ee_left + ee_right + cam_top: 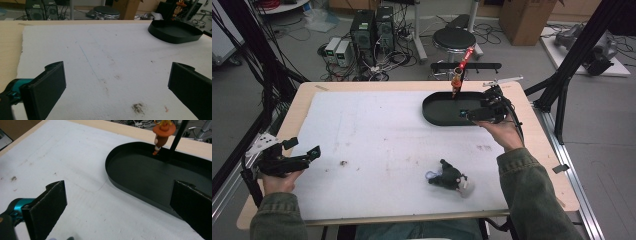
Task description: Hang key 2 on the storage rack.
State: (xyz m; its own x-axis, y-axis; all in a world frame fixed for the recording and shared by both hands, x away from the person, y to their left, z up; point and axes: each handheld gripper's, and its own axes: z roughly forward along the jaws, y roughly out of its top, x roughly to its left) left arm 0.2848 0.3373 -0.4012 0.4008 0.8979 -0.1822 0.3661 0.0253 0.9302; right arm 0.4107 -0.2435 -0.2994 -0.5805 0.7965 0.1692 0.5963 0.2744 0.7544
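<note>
A black oval tray (438,111) lies at the far right of the white mat (377,135). A small orange and red figure (456,80) stands upright at the tray's far rim, next to a thin black rod (176,141). My right gripper (466,115) hovers open over the tray's right end, nothing between its jaws. In the right gripper view the tray (142,172) and the figure (163,133) lie ahead of the right gripper (120,195). My left gripper (304,148) is held open and empty at the mat's left edge; from the left gripper (117,75) the tray (175,32) is far off.
A dark toy with white parts (450,177) lies on the mat near the front edge, right of centre. A small brown smudge (344,163) marks the mat just ahead of the left gripper. Bare wood (297,107) borders the mat. Computers, cables and a stool (454,37) stand beyond the table.
</note>
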